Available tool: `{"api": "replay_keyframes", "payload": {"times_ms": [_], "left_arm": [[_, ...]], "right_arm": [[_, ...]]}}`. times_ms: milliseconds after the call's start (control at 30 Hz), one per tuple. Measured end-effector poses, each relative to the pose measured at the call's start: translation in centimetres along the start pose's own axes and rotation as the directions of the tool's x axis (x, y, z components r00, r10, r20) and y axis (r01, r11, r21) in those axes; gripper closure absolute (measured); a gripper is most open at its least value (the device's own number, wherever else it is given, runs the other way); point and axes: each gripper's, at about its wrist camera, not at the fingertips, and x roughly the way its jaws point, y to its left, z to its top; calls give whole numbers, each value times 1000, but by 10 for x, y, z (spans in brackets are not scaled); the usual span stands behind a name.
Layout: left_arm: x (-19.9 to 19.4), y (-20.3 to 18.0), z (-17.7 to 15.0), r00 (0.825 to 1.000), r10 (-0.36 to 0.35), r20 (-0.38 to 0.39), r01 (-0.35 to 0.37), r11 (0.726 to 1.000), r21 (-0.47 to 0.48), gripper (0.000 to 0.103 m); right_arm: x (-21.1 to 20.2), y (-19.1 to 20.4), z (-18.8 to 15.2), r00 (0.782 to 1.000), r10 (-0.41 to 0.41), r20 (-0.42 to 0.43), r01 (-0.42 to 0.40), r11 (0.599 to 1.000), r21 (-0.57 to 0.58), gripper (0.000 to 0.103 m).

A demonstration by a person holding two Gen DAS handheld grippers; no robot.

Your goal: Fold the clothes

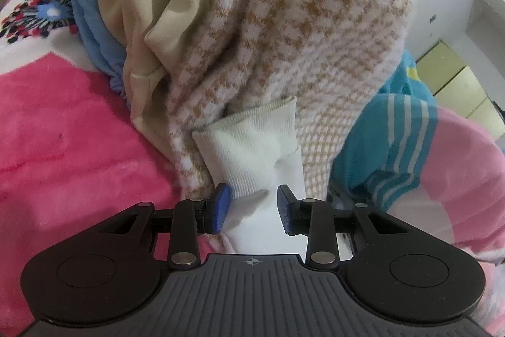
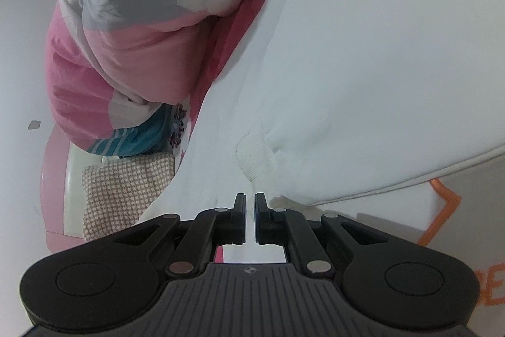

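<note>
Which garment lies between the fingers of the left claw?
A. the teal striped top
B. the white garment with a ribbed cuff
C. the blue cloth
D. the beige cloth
B: the left claw stands open around the white garment, its ribbed cuff just ahead of the blue pads.

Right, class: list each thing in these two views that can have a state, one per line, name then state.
Left hand-held gripper: open, its pads either side of the white cuff.
Right hand-held gripper: nearly closed, pinching white fabric.
White garment: spread out, unfolded.
White cuff: lying between the open pads.
Houndstooth sweater: crumpled in the pile.
Beige garment: crumpled.
Blue striped garment: bunched.
</note>
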Motion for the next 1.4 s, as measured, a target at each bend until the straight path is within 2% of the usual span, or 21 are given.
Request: {"api": "replay_keyframes", "payload": {"times_ms": [300, 400, 467, 567, 733, 800, 833, 933, 1000, 1067, 1200, 1400], "left_arm": [[4, -3, -4, 998, 16, 58, -14, 1000, -26, 71], [1, -8, -5, 997, 24, 78, -24, 1000, -7, 70], [3, -9, -6, 996, 55, 72, -55, 998, -7, 66], [8, -11, -6, 993, 94, 69, -93, 995, -19, 65], [1, -21, -8, 985, 100, 143, -105, 994, 29, 65], [4, -24, -7, 985, 100, 144, -108, 993, 53, 66], [8, -26, -6, 985, 103, 139, -112, 992, 55, 66], [18, -30, -6, 983, 120, 135, -134, 986, 97, 84], [17, -30, -7, 981, 125, 149, -143, 983, 112, 91], [10, -27, -9, 981, 118, 157, -136, 985, 111, 98], [-12, -31, -12, 981, 63, 183, -88, 987, 134, 100], [-44, -73, -25, 977, -105, 188, 63, 974, 220, 101]], "right_arm": [[3, -2, -7, 1000, -8, -12, 8, 1000, 3, 98], [4, -4, -8, 1000, -11, -17, 11, 1000, 3, 98], [5, -5, -10, 1000, -13, -22, 13, 1000, 5, 98], [7, -8, -12, 1000, -11, -28, 11, 1000, 6, 98], [8, -9, -13, 1000, -12, -28, 12, 1000, 0, 98], [9, -9, -13, 1000, -13, -26, 13, 1000, 5, 98], [9, -9, -13, 1000, -13, -26, 13, 1000, 6, 98], [7, -10, -14, 1000, -6, -22, 7, 1000, 5, 98], [5, -11, -13, 1000, -2, -17, 2, 1000, 4, 98], [3, -13, -12, 1000, 2, -9, -2, 1000, 7, 98], [-2, -17, -11, 1000, 16, 3, -16, 1000, 21, 98], [-15, -22, -12, 999, 44, 18, -45, 998, 34, 98]]}}
